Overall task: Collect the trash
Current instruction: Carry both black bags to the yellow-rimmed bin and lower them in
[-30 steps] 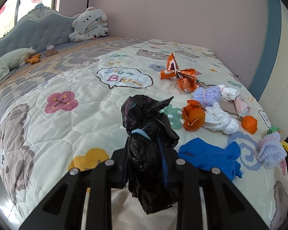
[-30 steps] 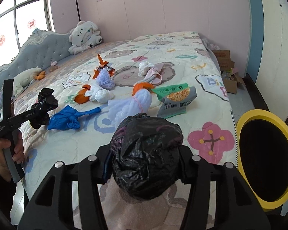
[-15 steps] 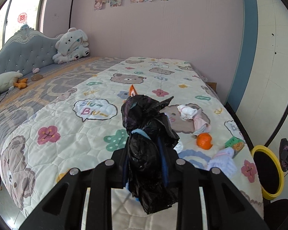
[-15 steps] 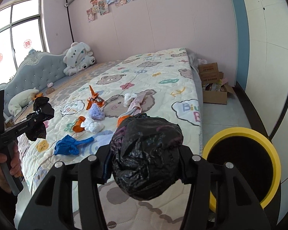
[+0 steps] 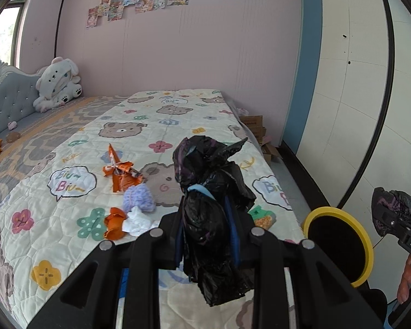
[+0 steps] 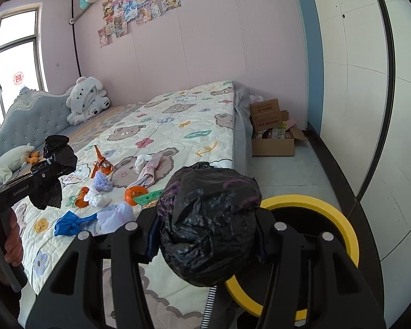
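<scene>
My left gripper (image 5: 207,235) is shut on a knotted black plastic bag (image 5: 211,208), held above the bed's near edge. My right gripper (image 6: 208,235) is shut on a crumpled black bag ball (image 6: 208,224), right beside the yellow-rimmed bin (image 6: 339,219) on the floor. The bin also shows in the left wrist view (image 5: 364,235), with the right gripper's bag (image 5: 391,205) to its right. The left gripper's bag shows at the left of the right wrist view (image 6: 54,159). Trash lies on the quilt: an orange wrapper (image 5: 120,172), a lilac bundle (image 5: 138,198), a blue bag (image 6: 68,223).
The quilted bed (image 5: 161,126) fills the left side, with a plush toy (image 5: 59,85) at the headboard. Cardboard boxes (image 6: 271,131) stand on the floor past the bed's foot. A white and blue wall (image 6: 370,82) runs along the right.
Both grippers have risen and swung right with their bags. The yellow bin has come closer in both views; the right gripper's bag now partly covers its rim.
</scene>
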`<state>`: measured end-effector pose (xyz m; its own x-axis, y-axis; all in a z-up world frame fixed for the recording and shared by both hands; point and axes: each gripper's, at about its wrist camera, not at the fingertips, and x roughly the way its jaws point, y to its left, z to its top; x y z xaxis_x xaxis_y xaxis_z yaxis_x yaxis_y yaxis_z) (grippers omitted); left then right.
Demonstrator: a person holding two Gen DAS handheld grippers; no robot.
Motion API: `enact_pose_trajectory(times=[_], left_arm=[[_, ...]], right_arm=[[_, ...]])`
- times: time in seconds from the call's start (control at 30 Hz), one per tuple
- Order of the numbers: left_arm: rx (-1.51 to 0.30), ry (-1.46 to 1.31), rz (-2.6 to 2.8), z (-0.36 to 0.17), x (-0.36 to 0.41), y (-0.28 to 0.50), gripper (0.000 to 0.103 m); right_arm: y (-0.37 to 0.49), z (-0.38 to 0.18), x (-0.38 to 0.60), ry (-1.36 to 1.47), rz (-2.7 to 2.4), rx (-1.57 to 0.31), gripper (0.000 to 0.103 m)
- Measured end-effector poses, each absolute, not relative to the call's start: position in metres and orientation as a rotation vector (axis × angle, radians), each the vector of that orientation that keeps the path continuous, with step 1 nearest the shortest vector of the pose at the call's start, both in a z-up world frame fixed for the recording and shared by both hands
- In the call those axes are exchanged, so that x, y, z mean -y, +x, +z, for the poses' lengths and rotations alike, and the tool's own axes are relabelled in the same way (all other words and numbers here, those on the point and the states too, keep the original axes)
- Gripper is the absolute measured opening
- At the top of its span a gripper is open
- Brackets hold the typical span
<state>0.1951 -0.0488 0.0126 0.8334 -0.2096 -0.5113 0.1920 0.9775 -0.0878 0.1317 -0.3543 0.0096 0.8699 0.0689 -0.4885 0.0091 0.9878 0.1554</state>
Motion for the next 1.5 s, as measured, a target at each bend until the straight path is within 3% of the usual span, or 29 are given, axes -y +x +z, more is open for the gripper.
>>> enact_pose_trajectory(times=[0.63, 1.5], left_arm=[[-0.608, 0.023, -0.475, -0.008, 0.193, 0.226, 0.024], [-0.787, 0.082, -0.608, -0.081, 0.298, 0.258, 0.024]], right_arm=[[0.135, -0.004, 0.441, 0.175, -0.098, -0.537, 0.050], [0.169, -0.046, 0.503, 0.276, -0.132, -0.602, 0.051]])
